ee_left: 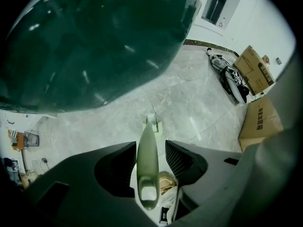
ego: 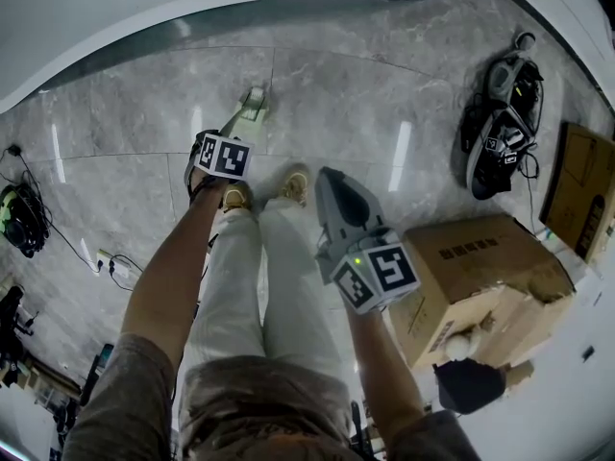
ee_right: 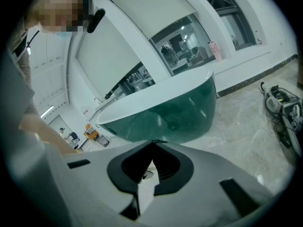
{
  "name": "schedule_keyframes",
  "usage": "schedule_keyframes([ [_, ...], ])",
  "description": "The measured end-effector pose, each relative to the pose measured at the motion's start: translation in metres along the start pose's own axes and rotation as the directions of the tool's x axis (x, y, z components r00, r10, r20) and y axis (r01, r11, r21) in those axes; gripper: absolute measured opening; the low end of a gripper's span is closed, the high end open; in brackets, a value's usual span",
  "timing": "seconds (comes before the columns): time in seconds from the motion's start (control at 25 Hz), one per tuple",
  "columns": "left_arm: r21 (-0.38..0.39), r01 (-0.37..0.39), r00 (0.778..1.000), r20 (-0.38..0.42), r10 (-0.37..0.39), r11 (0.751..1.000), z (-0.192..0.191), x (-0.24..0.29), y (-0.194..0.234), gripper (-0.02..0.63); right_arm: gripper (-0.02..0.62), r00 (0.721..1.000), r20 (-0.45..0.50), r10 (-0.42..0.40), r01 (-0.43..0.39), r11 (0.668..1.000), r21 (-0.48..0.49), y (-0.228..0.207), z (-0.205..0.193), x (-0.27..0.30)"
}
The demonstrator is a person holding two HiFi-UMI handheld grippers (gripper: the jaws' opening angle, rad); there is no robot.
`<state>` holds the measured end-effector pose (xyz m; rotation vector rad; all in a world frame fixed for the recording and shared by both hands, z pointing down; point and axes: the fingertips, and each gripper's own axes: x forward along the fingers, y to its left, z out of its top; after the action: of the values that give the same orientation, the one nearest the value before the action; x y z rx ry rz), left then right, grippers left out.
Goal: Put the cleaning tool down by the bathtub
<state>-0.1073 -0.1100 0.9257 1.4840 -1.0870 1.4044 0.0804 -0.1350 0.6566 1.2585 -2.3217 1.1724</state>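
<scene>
Left gripper [ee_left: 150, 144] open around the cleaning tool [ee_left: 147, 160], its head down by the bathtub [ee_left: 94, 41].
The jaws stand apart with a gap on each side of the pale green handle, so nothing clamps it. The tool's head rests on the marble floor [ee_left: 189, 103] near the bathtub's dark wall. I cannot tell whether the handle leans on a jaw. To finish cleanly, the gripper probably wants to back off straight along the handle, touching neither side, because a knock could tip the tool over. The right gripper [ee_right: 152, 142], jaws together and empty, hangs well apart and has no part in this.
</scene>
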Motion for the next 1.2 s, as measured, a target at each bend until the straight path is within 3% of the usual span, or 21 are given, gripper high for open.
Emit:
schedule_keyframes([
  [0.16, -0.039, -0.017, 0.997, 0.071, 0.020, 0.999, 0.005, -0.035, 0.007, 0.199, -0.002, 1.000, 0.005, 0.007, -0.007, 1.000, -0.005, 0.017, 0.006, -0.009],
  [0.44, -0.078, -0.021, 0.985, 0.169, 0.034, 0.997, 0.005, -0.117, 0.013, 0.006, -0.002, 0.999, 0.037, -0.007, 0.007, 1.000, 0.000, 0.047, 0.026, -0.036],
  [0.64, -0.171, 0.092, 0.975, 0.215, -0.054, 0.981, 0.004, -0.195, 0.004, 0.005, -0.002, 1.000, 0.027, -0.013, 0.013, 1.000, -0.010, 0.081, 0.048, -0.062],
  [0.88, -0.166, 0.158, 0.954, 0.279, -0.107, 0.974, 0.016, -0.316, 0.001, 0.005, -0.002, 0.999, 0.012, -0.046, 0.047, 0.999, -0.029, 0.124, 0.085, -0.100],
  [1.04, -0.120, 0.186, 0.913, 0.388, -0.126, 0.975, 0.033, -0.396, -0.007, 0.005, -0.002, 1.000, 0.020, -0.022, 0.023, 0.998, -0.052, 0.150, 0.107, -0.129],
  [1.2, -0.058, 0.245, 0.841, 0.509, -0.183, 0.968, 0.048, -0.468, -0.019, 0.006, -0.002, 0.999, 0.036, 0.029, -0.025, 0.995, -0.100, 0.178, 0.131, -0.155],
])
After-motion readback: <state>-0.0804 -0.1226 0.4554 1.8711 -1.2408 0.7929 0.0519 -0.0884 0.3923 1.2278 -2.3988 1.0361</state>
